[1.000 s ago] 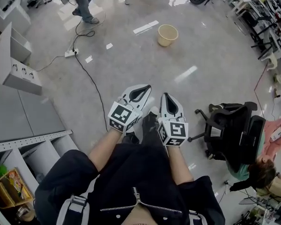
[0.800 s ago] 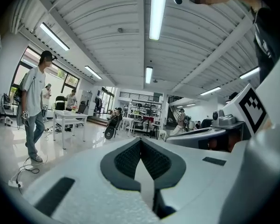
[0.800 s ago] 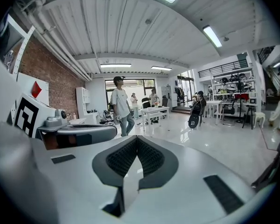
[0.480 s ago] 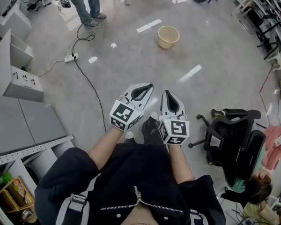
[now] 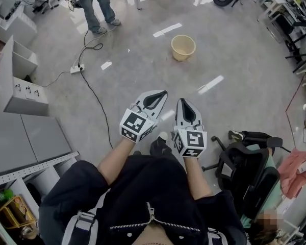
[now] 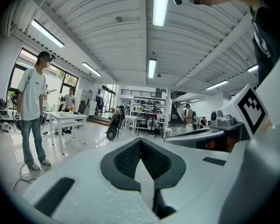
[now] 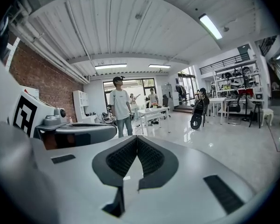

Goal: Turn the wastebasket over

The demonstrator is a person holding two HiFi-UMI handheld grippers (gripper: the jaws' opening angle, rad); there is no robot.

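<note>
Jaws together, empty; distant wastebasket (image 5: 182, 54) small, seemingly upright

surface: grey floor (image 5: 143, 75) | ahead of jaws, well apart: beige wastebasket (image 5: 183, 47), upright, mouth up | left of jaws: power strip (image 5: 76, 69), black cable (image 5: 98, 98) | right of jaws: black office chair (image 5: 245, 170)

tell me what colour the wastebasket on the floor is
Pale yellow, a cream shade. The wastebasket shows best in the head view, standing open side up on the grey floor.
</note>
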